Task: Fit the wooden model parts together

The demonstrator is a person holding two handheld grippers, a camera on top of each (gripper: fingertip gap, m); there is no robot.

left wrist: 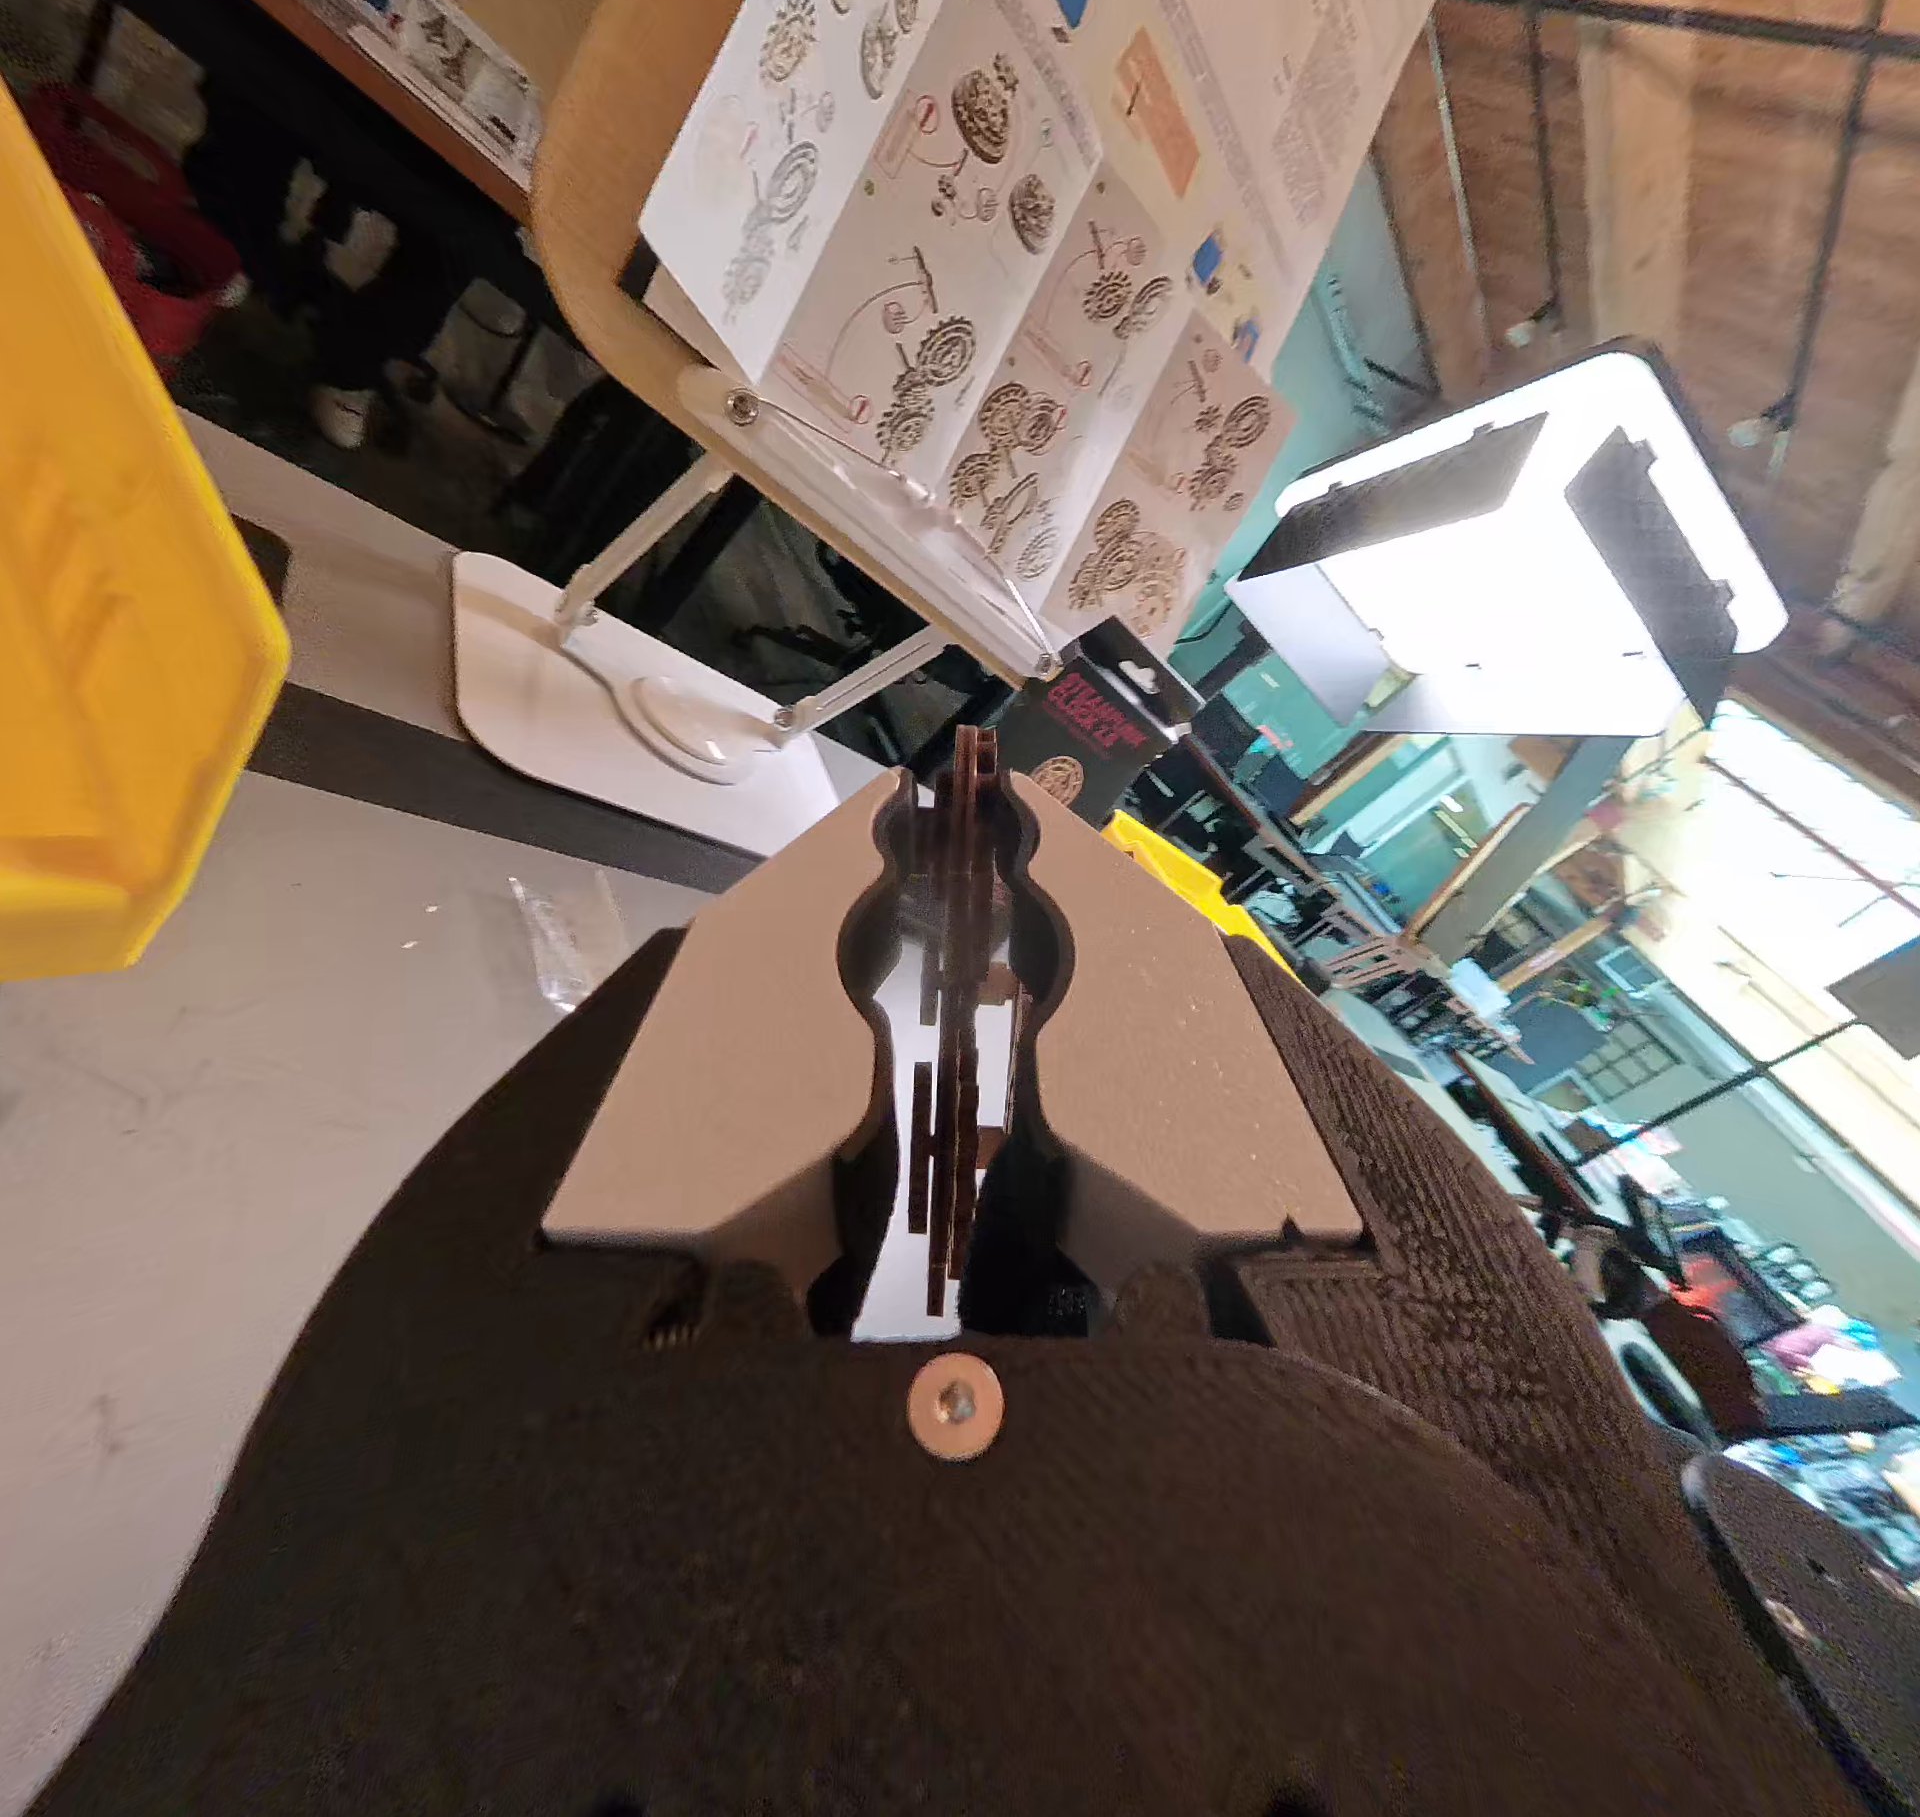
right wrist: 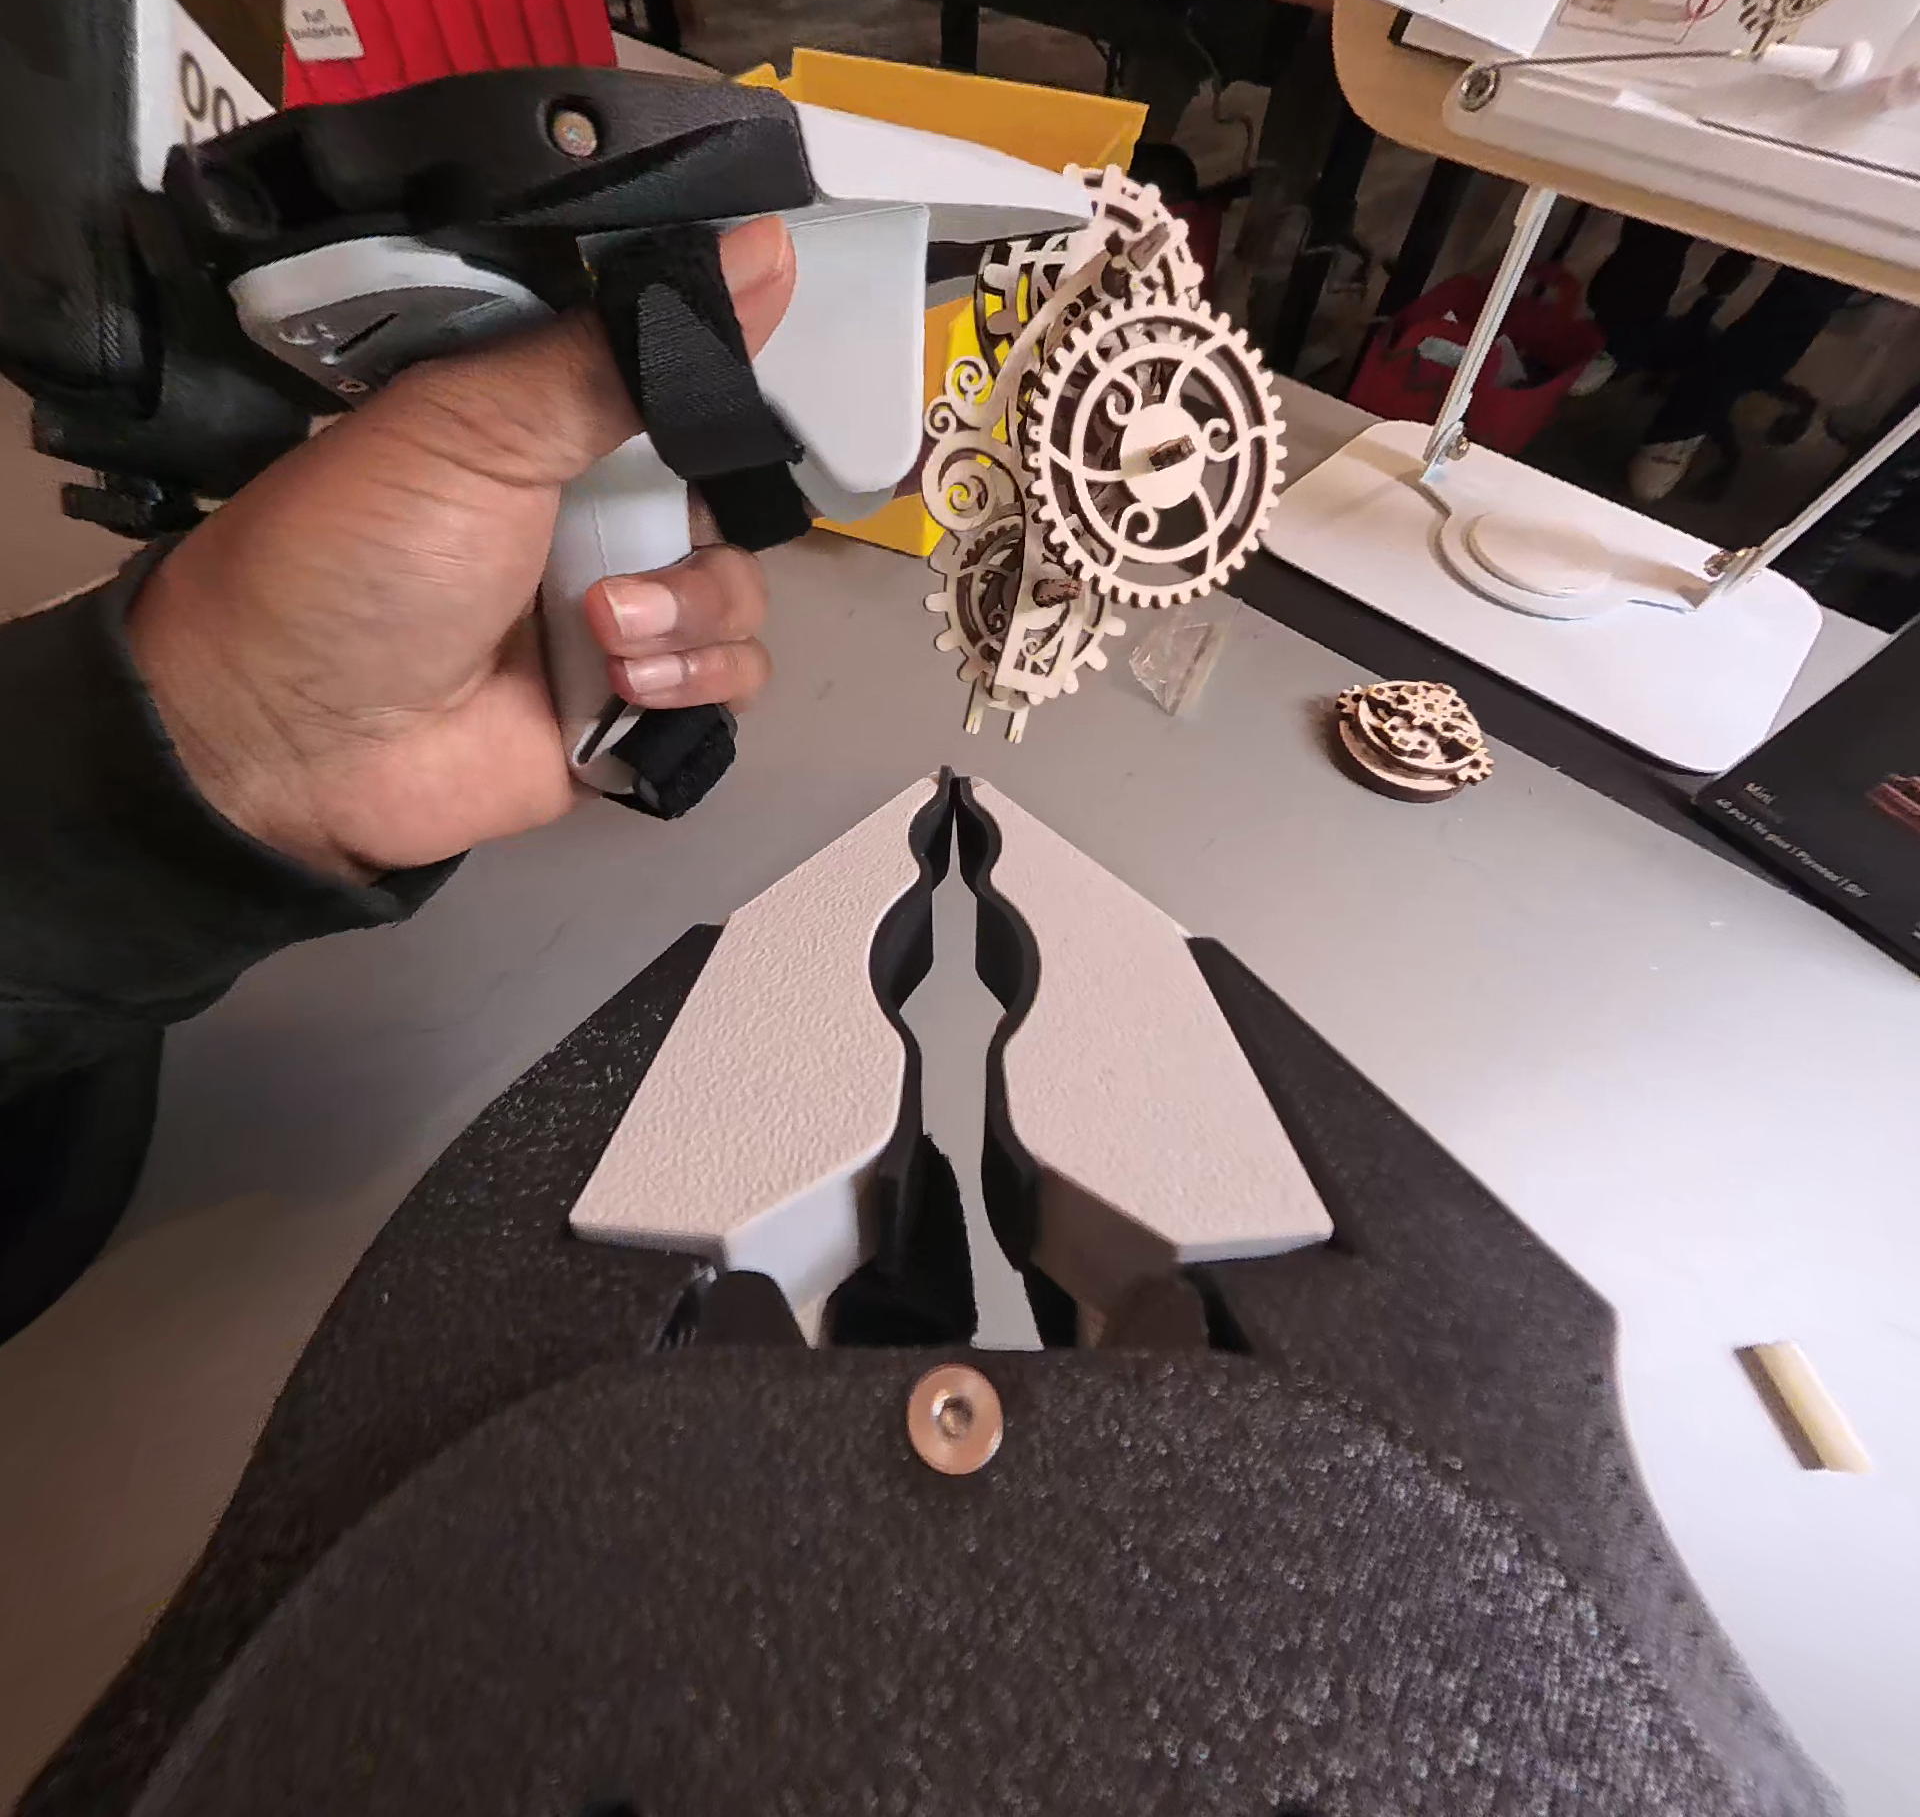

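Note:
My left gripper (left wrist: 961, 791) is shut on a wooden gear model (left wrist: 966, 936), seen edge-on between its pads. The right wrist view shows that same gripper (right wrist: 1081, 198) holding the pale gear model (right wrist: 1101, 448) by its top, hanging in the air above the grey table (right wrist: 1351, 988). My right gripper (right wrist: 954, 788) is shut with nothing between its pads, low over the table just below the hanging model. A small round wooden gear assembly (right wrist: 1413, 739) lies on the table to the right.
A white stand (right wrist: 1538, 541) carries the instruction sheets (left wrist: 1039, 240) at the back right. A yellow bin (right wrist: 966, 115) stands behind the model and shows at the left in the left wrist view (left wrist: 114, 572). A black box (right wrist: 1829, 822), a clear plastic bag (right wrist: 1179, 661) and a small pale stick (right wrist: 1803, 1419) lie on the table. The left gripper's tips are roughly 12 cm from the right gripper's. From either gripper's tips it is about 20 cm to the small round wooden gear assembly (right wrist: 1413, 739).

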